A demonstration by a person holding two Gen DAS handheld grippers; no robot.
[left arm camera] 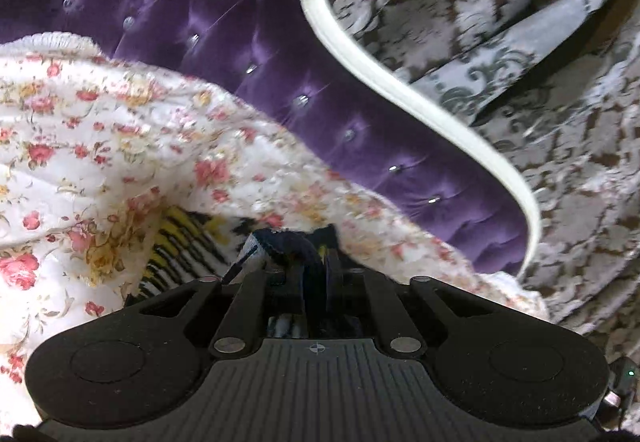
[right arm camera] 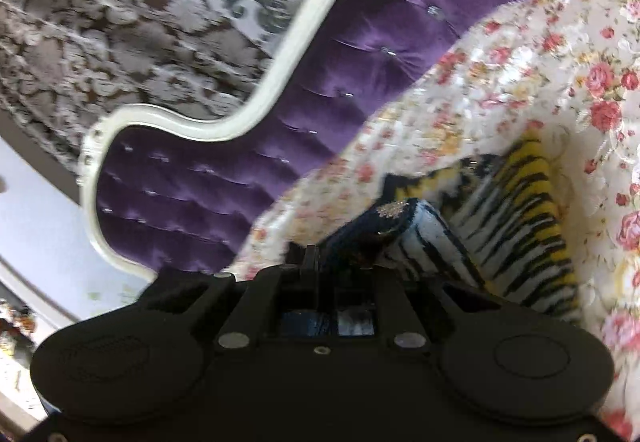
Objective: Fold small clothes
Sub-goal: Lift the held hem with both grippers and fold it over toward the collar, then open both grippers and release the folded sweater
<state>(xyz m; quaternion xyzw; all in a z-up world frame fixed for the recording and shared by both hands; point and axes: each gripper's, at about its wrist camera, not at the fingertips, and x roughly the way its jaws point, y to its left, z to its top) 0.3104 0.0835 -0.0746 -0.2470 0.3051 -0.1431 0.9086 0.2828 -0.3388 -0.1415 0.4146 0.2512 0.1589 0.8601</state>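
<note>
Both black hand-held grippers, left (left arm camera: 298,242) and right (right arm camera: 344,242), are clamped narrowly on a striped yellow, white and navy garment (right arm camera: 524,210), held over a rose-printed white bedspread (left arm camera: 100,146).

One striped garment (right arm camera: 520,226); one floral bedspread (left arm camera: 100,146); one headboard (left arm camera: 240,42).

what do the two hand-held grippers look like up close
Both are matte black plastic. The left hand-held gripper has a ribbed centre plate with a small crosshair mark, round raised discs on either side, silver pivot pins and a green light at its right edge. The right hand-held gripper has the same discs and pins.
</note>
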